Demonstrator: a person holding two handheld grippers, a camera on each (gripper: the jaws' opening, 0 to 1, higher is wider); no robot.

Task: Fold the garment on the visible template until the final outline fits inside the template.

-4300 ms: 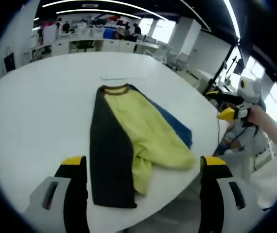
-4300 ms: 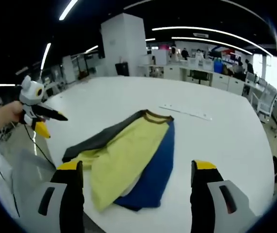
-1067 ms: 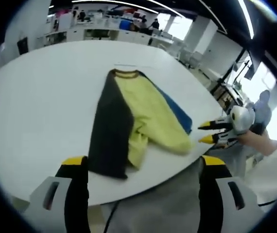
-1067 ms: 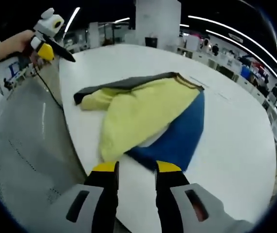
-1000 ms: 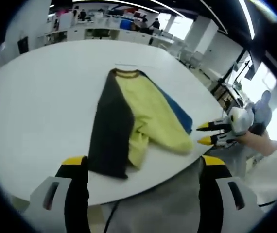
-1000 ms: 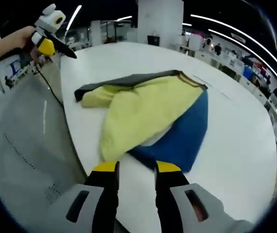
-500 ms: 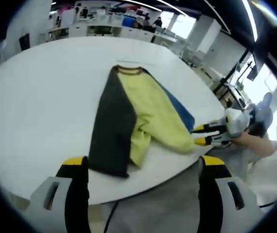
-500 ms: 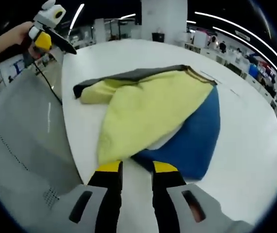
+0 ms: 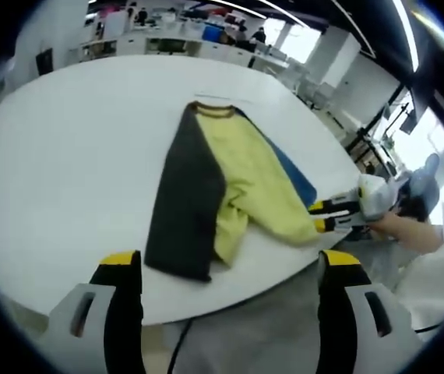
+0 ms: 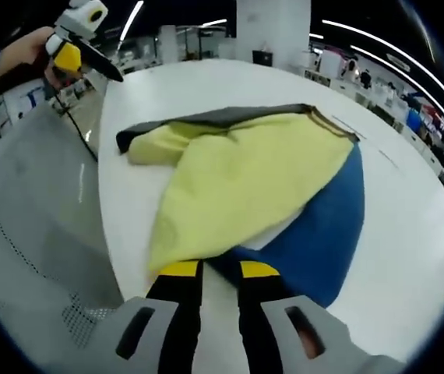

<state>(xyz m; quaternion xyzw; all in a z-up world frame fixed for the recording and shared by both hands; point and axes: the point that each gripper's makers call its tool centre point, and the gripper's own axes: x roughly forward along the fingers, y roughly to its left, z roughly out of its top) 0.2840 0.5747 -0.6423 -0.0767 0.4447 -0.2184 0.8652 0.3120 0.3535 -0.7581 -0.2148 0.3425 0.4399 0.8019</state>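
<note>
One garment [image 9: 220, 187] in the left gripper view, lying on the white tabletop [image 9: 66, 156] close to its near edge: a dark sleeve-side panel, a yellow middle and a strip of blue on the far side, collar pointing away. Left tool [image 9: 226, 292] hangs back off that edge, jaws spread wide and holding nothing, well apart from the cloth, waiting its turn by the look of it. Right tool [image 9: 322, 216] comes in from the side, yellow tips right at the garment's yellow corner; it looks set to take that corner for a fold. No template outline that I can make out.

Over to the right gripper view: same single garment [image 10: 245, 175], now filling the middle. Right tool [image 10: 210, 273] has its two jaws drawn nearly together at the hem where yellow meets blue; whether cloth sits between them, I cannot tell. Left tool [image 10: 78, 39] is held high beyond the garment's dark edge. Count: one garment, two tools.
</note>
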